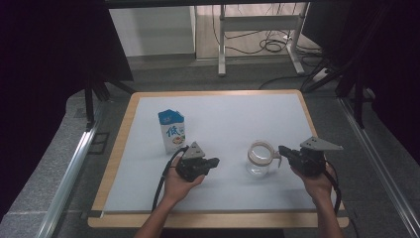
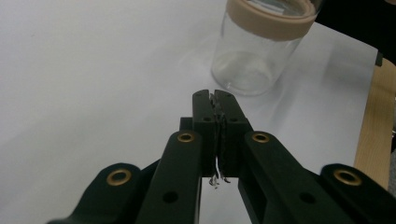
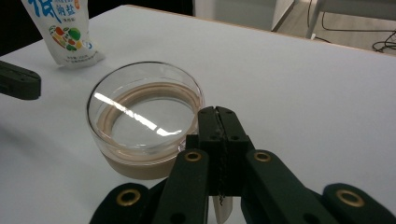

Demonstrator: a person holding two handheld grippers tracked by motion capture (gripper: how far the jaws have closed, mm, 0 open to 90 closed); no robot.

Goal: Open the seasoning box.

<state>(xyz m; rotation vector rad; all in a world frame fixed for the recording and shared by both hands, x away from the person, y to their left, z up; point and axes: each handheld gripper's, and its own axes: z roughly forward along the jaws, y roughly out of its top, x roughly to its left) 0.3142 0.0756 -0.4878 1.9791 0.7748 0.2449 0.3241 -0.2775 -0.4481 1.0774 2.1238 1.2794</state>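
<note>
the glass jar (image 1: 259, 159) stands on the surface (image 1: 228, 119) between both clenched, empty hand-held grippers, left (image 1: 214, 162) and right (image 1: 280, 150). it is judged rigid, slippery and breakable; the tan rim band (image 2: 271, 19) should be gripped.

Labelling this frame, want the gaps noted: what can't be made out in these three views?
- Glass jar: top cut off by the upper edge in the left gripper view; contents cannot be told.
- Milk carton: upper part cut off in the right gripper view; in the high view its print is too small to read.
- Right gripper: its fingers are against the jar rim in the high view; contact cannot be told.
- Left gripper: thin strands between its shut fingers, too small to identify.
</note>
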